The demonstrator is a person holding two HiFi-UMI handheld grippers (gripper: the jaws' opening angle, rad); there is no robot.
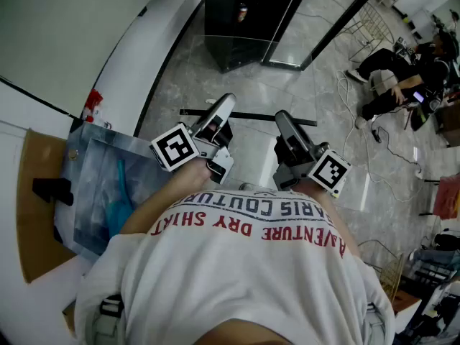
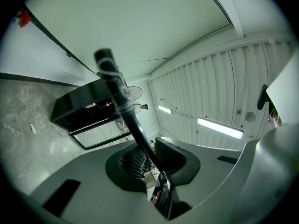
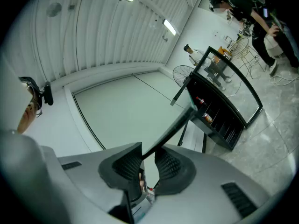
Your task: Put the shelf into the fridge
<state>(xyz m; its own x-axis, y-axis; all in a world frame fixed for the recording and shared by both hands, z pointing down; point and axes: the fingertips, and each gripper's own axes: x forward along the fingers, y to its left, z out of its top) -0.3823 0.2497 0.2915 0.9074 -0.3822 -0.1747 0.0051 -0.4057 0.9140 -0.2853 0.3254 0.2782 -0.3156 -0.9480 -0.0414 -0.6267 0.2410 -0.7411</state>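
Left gripper (image 1: 225, 103): jaws narrow, pinched on the dark edge of the shelf (image 1: 248, 115); in the left gripper view (image 2: 150, 157) that edge runs up and away from between the ribbed pads as a black bar (image 2: 122, 101).
Right gripper (image 1: 283, 116): jaws also narrow, closed on the same shelf – in the right gripper view (image 3: 147, 158) the dark rim and clear pane (image 3: 174, 129) rise slantwise out of the gap between the pads.
Shelf: held in the air in front of the person's chest, one gripper on each side of its near part, the far black rim lying crosswise over the floor (image 1: 215, 77).
Fridge (image 1: 241, 20): black, standing on the floor ahead of the shelf and well apart from it; bottles or cans show on its inner racks (image 3: 219, 118).
Fridge door (image 1: 316, 20): glass, swung open to the right.
Floor: grey, marbled, glossy.
Left side: a brown table (image 1: 36, 214) with a bluish plastic bag (image 1: 108, 192) on it.
Far right: a seated person (image 1: 402, 77) – cables trail on the floor nearby.
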